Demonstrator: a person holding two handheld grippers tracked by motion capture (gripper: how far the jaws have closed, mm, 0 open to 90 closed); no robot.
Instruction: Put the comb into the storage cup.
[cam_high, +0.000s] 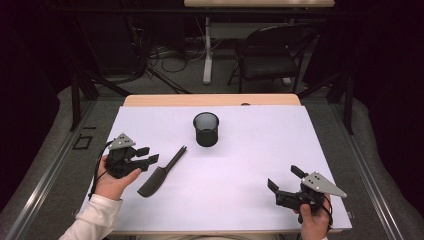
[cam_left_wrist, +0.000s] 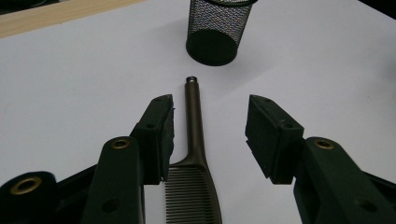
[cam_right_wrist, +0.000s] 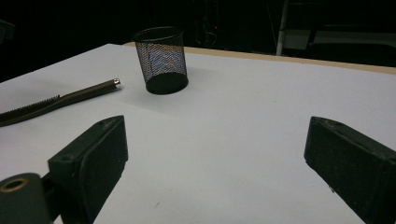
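Observation:
A dark comb (cam_high: 160, 175) with a long thin handle lies on the white sheet at the left, its handle aimed toward a black mesh cup (cam_high: 206, 129). My left gripper (cam_high: 142, 157) hovers just left of the comb. In the left gripper view the comb (cam_left_wrist: 194, 126) lies between the jaws of my left gripper (cam_left_wrist: 210, 105). Its handle runs close beside one pad, the other pad stands well apart, and the mesh cup (cam_left_wrist: 217, 28) is beyond. My right gripper (cam_high: 285, 177) stands open at the front right, nothing between its jaws.
The white sheet (cam_high: 240, 165) covers a wooden table, with bare wood along the far edge. In the right gripper view the gripper (cam_right_wrist: 215, 128) faces the mesh cup (cam_right_wrist: 161, 60) and the comb (cam_right_wrist: 56, 102) to its left. A folding chair (cam_high: 270, 55) stands behind the table.

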